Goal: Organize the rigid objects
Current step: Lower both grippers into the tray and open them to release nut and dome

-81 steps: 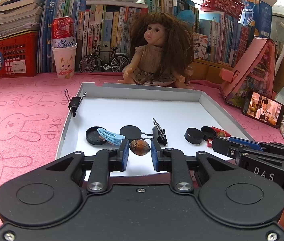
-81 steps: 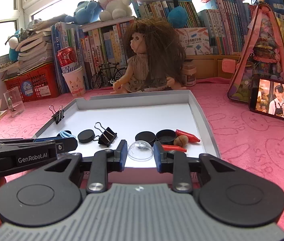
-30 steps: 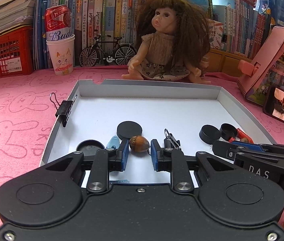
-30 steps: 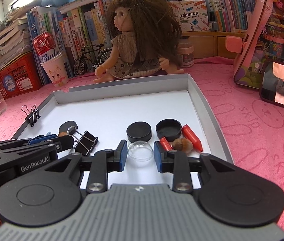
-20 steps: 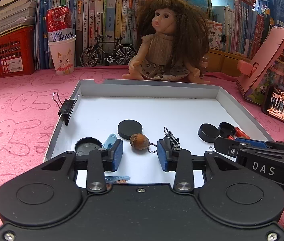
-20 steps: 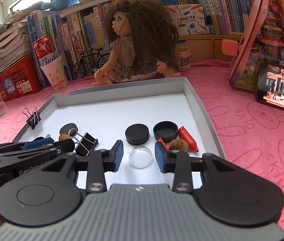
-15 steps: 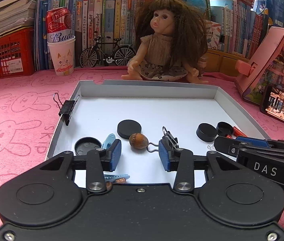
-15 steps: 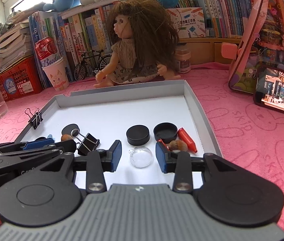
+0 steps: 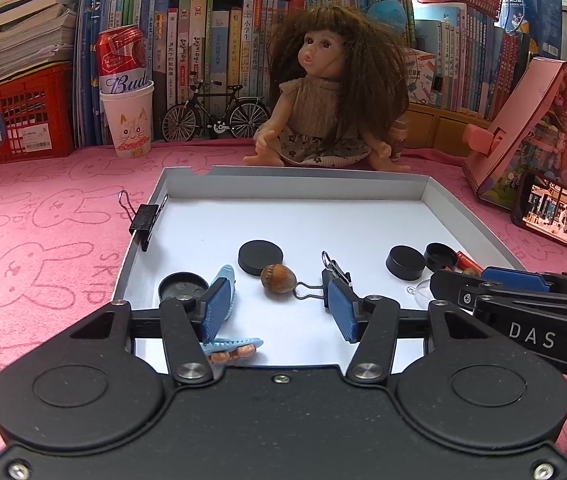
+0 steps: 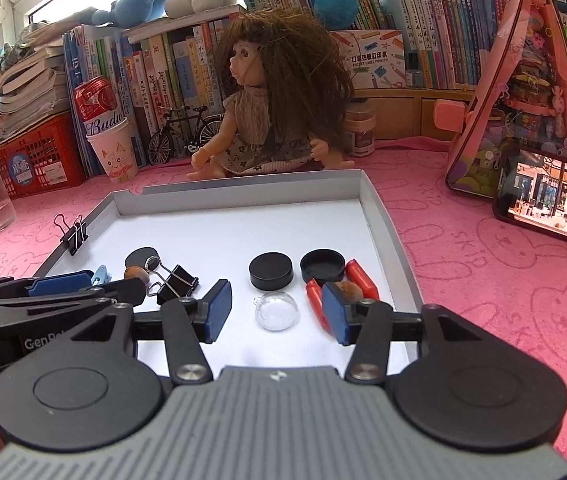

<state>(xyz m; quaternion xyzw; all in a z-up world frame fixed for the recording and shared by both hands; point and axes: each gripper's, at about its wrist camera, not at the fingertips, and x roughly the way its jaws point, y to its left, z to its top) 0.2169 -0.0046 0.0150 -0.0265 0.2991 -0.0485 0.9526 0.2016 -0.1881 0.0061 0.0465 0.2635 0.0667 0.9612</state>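
Observation:
A brown acorn (image 9: 278, 278) lies on the floor of the shallow white tray (image 9: 307, 188), just ahead of my left gripper (image 9: 279, 310). Its jaws are opening and the blue pads (image 9: 217, 308) touch nothing. In the right wrist view a clear plastic dome (image 10: 276, 312) rests on the tray (image 10: 243, 188) between the pads of my right gripper (image 10: 275, 312). Those jaws are opening too, with a gap on each side of the dome. Black caps (image 10: 271, 270), red crayons (image 10: 361, 278), a binder clip (image 10: 175, 280) and a blue hair clip (image 9: 227, 280) lie around them.
A doll (image 9: 323, 100) sits behind the tray's far rim. A can in a paper cup (image 9: 127, 120) and a red crate (image 9: 19, 120) stand back left. A pink toy house (image 10: 523, 100) and a phone (image 10: 551, 204) are on the right. Another binder clip (image 9: 145, 220) grips the tray's left rim.
Both grippers have opened. The acorn has come free of the left pads and the dome of the right pads; each now lies loose on the tray.

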